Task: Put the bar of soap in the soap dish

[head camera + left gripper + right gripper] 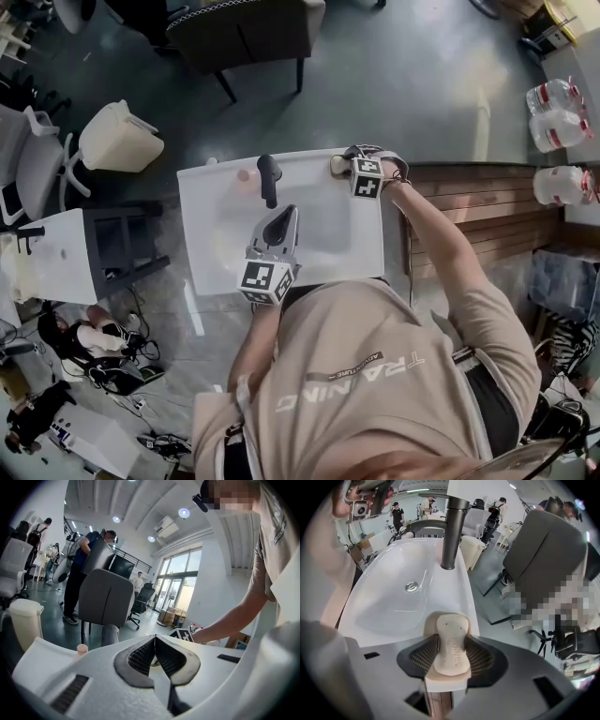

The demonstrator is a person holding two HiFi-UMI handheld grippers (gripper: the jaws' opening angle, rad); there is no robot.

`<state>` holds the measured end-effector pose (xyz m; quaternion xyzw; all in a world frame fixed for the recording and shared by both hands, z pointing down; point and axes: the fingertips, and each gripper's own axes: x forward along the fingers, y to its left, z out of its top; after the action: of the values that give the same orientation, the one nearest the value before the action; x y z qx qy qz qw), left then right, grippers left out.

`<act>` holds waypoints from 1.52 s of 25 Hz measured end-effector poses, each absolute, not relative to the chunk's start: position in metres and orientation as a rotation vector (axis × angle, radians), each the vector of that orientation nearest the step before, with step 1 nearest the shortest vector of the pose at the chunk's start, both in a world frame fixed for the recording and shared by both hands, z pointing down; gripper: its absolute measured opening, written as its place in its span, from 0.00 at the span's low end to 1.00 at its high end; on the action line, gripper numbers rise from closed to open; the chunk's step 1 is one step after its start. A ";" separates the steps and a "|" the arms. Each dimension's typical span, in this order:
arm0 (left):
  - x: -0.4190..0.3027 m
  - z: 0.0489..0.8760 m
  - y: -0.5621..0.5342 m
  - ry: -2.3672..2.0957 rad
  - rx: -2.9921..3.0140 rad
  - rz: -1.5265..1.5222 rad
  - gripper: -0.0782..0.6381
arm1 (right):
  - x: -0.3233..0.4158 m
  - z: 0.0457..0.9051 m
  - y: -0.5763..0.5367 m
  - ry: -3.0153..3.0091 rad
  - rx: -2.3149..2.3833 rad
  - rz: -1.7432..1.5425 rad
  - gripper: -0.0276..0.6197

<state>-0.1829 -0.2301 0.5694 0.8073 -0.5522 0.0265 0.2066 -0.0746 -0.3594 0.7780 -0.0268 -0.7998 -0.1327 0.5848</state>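
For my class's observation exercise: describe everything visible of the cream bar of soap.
The cream bar of soap is waisted and matte, its embossed lettering unreadable. The right gripper clamps its narrow sides with black ribbed pads, broad face towards that camera. Behind it sits a paler cream shape, probably the soap dish, by the white sink.

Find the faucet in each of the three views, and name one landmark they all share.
Head view: faucet just above the picture's centre, at the far edge of the sink.
Left gripper view: not in it.
Right gripper view: upper centre, standing on the sink's rim.
Shared landmark: the grey chair beyond the sink.
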 end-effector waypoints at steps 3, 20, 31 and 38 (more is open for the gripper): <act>-0.183 0.568 -0.229 -1.539 2.254 0.079 0.12 | -0.072 0.777 -0.359 -1.874 -0.057 -0.339 0.31; -0.173 0.546 -0.218 -1.496 2.332 0.081 0.12 | -0.040 0.686 -0.316 -2.231 0.419 -0.006 0.08; -0.166 0.526 -0.222 -1.472 2.417 0.092 0.12 | -0.018 0.628 -0.270 -2.444 0.692 0.261 0.06; -0.167 0.509 -0.229 -1.486 2.457 0.085 0.12 | -0.025 0.588 -0.256 -2.569 0.778 0.404 0.06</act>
<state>-0.1672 -0.2287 0.5094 0.8475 -0.5127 0.0294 0.1341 -0.0246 -0.2563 0.5883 0.2801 -0.9249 0.1456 0.2118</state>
